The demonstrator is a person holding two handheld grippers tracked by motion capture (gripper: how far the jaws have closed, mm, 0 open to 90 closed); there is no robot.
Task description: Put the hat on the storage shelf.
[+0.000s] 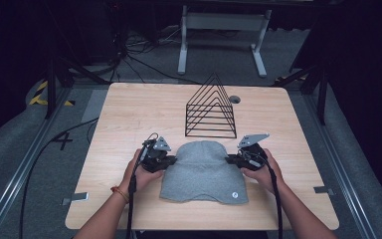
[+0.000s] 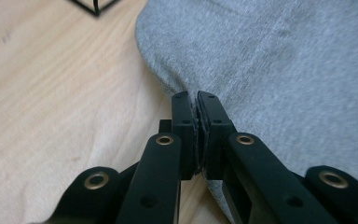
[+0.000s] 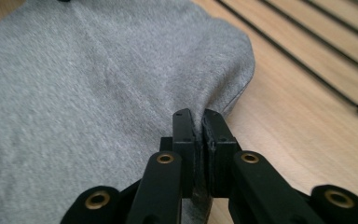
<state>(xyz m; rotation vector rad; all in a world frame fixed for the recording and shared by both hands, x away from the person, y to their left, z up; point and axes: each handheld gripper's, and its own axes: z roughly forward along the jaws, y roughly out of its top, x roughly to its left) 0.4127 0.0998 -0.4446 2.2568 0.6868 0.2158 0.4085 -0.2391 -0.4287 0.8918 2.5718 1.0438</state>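
Note:
A grey knit beanie [image 1: 204, 172] lies flat on the wooden table [image 1: 129, 109], crown pointing away from me, a small round white tag near its front right corner. My left gripper [image 1: 173, 160] pinches the beanie's left edge; in the left gripper view its jaws [image 2: 195, 99] are shut with grey fabric [image 2: 284, 60] caught between the pads. My right gripper [image 1: 229, 160] pinches the right edge; in the right gripper view its jaws [image 3: 196, 116] are shut on the fabric [image 3: 98, 79] too. Both hands rest low on the table.
A black wire rack [image 1: 210, 109] shaped like a triangle stands just behind the beanie; its bars [image 3: 307, 51] run close to the right gripper. A small grey round hole [image 1: 235, 99] sits in the table behind it. Bare wood lies to the left and right.

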